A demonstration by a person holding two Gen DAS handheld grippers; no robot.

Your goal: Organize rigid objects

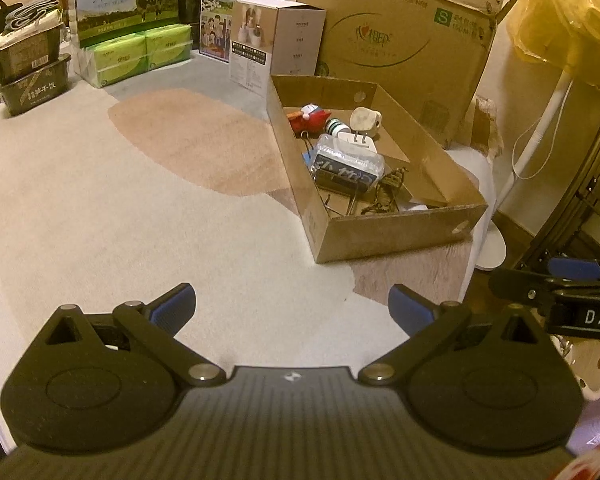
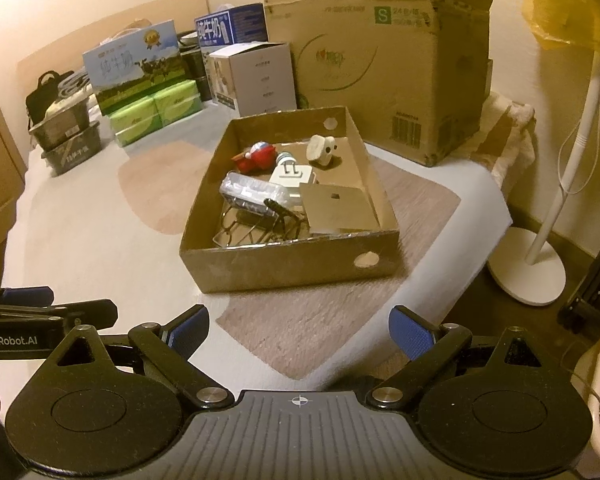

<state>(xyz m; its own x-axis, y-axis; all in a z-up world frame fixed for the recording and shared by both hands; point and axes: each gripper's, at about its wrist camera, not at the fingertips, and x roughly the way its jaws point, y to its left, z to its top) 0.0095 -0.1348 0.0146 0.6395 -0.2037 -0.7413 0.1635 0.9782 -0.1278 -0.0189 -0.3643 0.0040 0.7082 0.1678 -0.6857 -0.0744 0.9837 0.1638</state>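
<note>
Box (image 2: 284,268): shallow cardboard tray on the bed (image 2: 80,240), ahead of both grippers, nothing touching it
Contents: red toy (image 2: 256,156), round white plug (image 2: 322,150), square white charger (image 2: 290,176) with prongs up, clear plastic case (image 2: 252,194), wire clips (image 2: 240,234) and a dark bent piece at the near end, all heaped together toward the box's left side
Handling: everything looks small, light and stiff; the case is likely smooth and slippery, so I would pinch it across its short width; the charger is best taken by its flat sides, not the prongs; the clips are thin and tangled, likely to drag each other up
Risk: a low cardboard wall may shift or tip if a finger catches the rim
Left gripper (image 1: 292,308): jaws spread wide, holding nothing, hovering low over bare bed short of the box, pointed toward its near left corner
Right gripper (image 2: 298,330): jaws likewise wide apart and empty, level, aimed at the box's near wall, close beside the left one
Progress: items seem already gathered in the box; no loose item shows on the bed
</note>
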